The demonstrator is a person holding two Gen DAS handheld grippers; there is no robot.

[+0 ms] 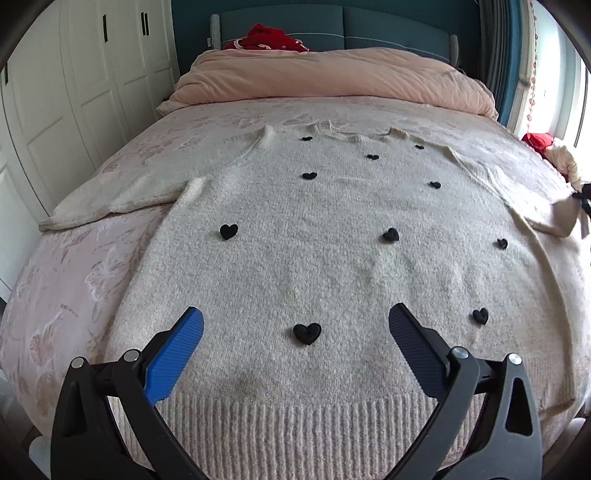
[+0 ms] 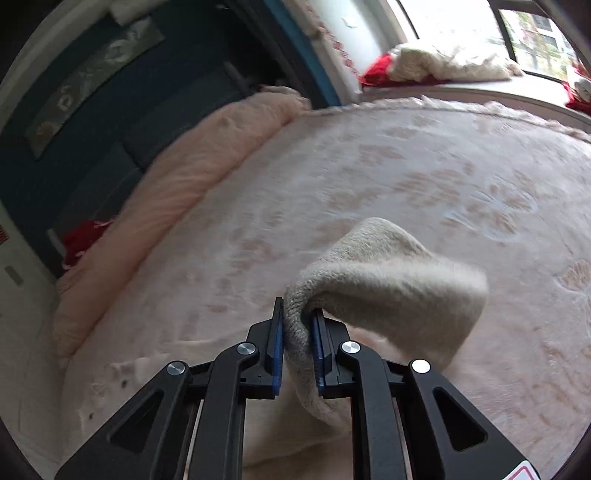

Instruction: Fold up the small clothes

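A cream knit sweater [image 1: 332, 236] with small black hearts lies flat, front up, on the bed, its ribbed hem nearest me. Its left sleeve [image 1: 110, 199] lies spread out to the left. My left gripper [image 1: 295, 317] is open and empty, hovering over the lower body of the sweater above the hem. My right gripper [image 2: 298, 314] is shut on the cuff of the right sleeve [image 2: 388, 273] and holds it lifted off the bed. In the left wrist view the right gripper [image 1: 581, 199] shows at the far right edge, with the sleeve end raised.
The bed has a pink patterned cover [image 1: 74, 295]. A folded pink duvet [image 1: 332, 77] lies along the blue headboard [image 1: 369, 26], with red fabric [image 1: 273, 37] behind it. White wardrobe doors [image 1: 66, 92] stand left. A window sill with cream and red cloth [image 2: 443, 62] lies right.
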